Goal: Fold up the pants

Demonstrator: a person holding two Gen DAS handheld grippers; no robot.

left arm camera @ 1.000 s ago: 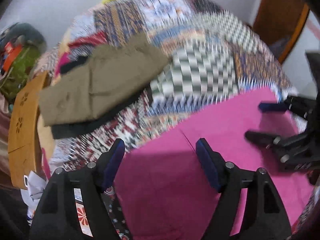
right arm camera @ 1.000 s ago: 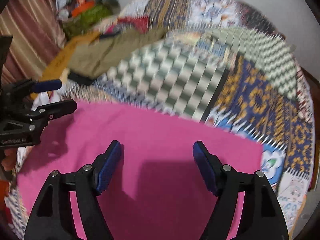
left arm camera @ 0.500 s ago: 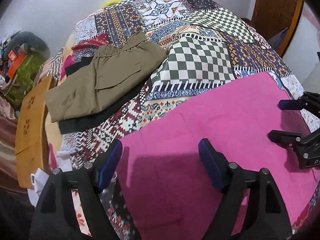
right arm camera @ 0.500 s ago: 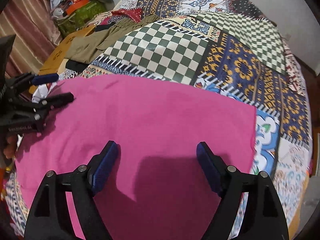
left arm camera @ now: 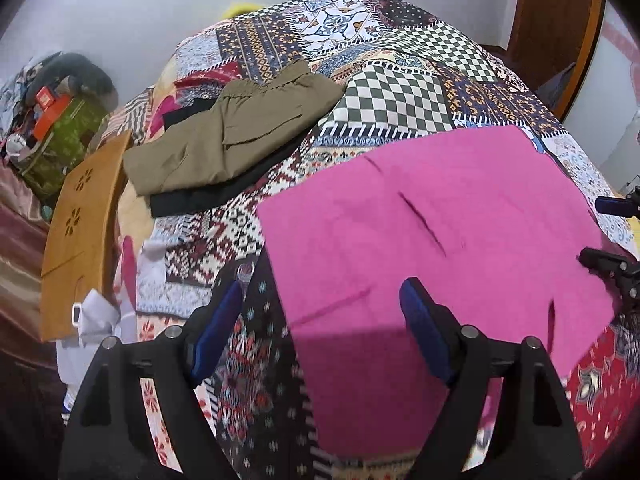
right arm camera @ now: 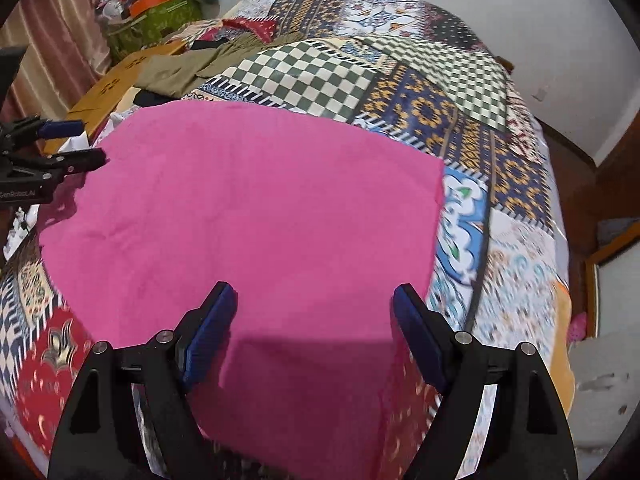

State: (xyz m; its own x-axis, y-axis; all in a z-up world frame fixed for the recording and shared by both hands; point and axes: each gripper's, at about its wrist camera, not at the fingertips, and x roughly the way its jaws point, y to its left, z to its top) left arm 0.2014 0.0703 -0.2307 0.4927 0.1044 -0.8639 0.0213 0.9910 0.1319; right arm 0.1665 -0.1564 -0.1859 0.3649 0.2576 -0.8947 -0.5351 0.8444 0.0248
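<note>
Bright pink pants (left arm camera: 432, 240) lie flat on the patchwork bedspread (left arm camera: 400, 92), reaching over the near edge of the bed. They fill the middle of the right wrist view (right arm camera: 260, 216) too. My left gripper (left arm camera: 320, 328) is open and empty above the pants' near left edge. My right gripper (right arm camera: 312, 324) is open and empty above their near right part. Each gripper also shows at the side of the other's view, the right one (left arm camera: 612, 232) and the left one (right arm camera: 60, 144).
Folded olive pants (left arm camera: 228, 132) lie on a black garment (left arm camera: 208, 196) at the bed's far left. A wooden board (left arm camera: 80, 232) and a green bag with clutter (left arm camera: 60, 136) stand left of the bed. A wooden door (left arm camera: 556, 28) is at the far right.
Both grippers have pulled back toward the near edge of the bed and stayed open. More of the pink pants and the bed edge now shows.
</note>
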